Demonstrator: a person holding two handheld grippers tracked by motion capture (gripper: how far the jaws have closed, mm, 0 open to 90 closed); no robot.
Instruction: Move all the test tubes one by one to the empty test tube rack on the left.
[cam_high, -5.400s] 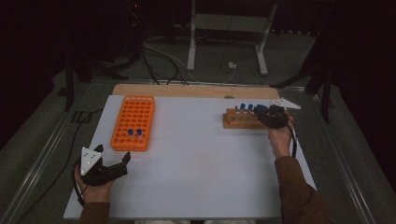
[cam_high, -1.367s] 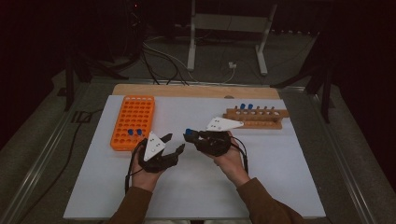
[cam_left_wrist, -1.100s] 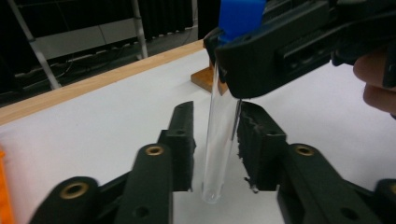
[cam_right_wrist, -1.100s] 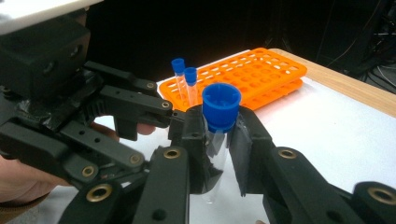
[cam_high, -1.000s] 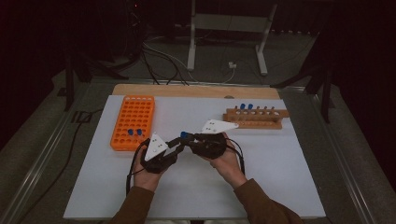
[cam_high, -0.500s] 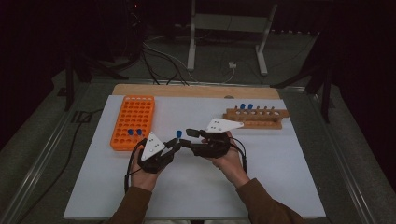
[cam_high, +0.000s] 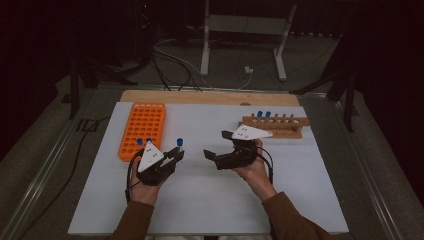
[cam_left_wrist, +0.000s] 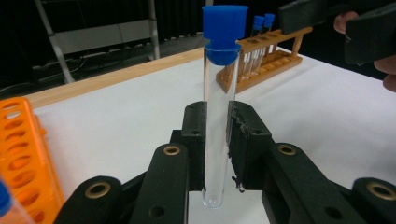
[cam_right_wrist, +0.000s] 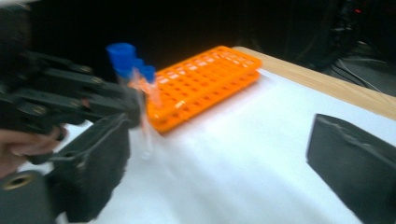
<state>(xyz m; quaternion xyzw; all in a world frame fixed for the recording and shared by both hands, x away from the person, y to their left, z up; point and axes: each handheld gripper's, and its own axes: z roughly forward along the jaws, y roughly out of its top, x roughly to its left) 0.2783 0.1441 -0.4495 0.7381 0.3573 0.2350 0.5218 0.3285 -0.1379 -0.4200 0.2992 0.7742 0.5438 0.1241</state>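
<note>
A clear glass test tube (cam_left_wrist: 215, 126) with a blue cap (cam_left_wrist: 224, 31) stands upright, clamped at mid-length, its rounded bottom hanging just above the white worktop (cam_high: 210, 200)

Lab bench setup, looks like a recording rig. I'm at a white surface (cam_high: 210, 200) with an orange tube rack (cam_high: 142, 130) and a wooden tube rack (cam_high: 276, 126) holding blue-capped tubes. Dark surroundings behind: metal stand legs (cam_high: 240, 45), loose cables (cam_high: 170, 60) on the floor, black frame posts (cam_high: 75, 75). Aluminium rail (cam_high: 40, 175) along the surface edge.
</note>
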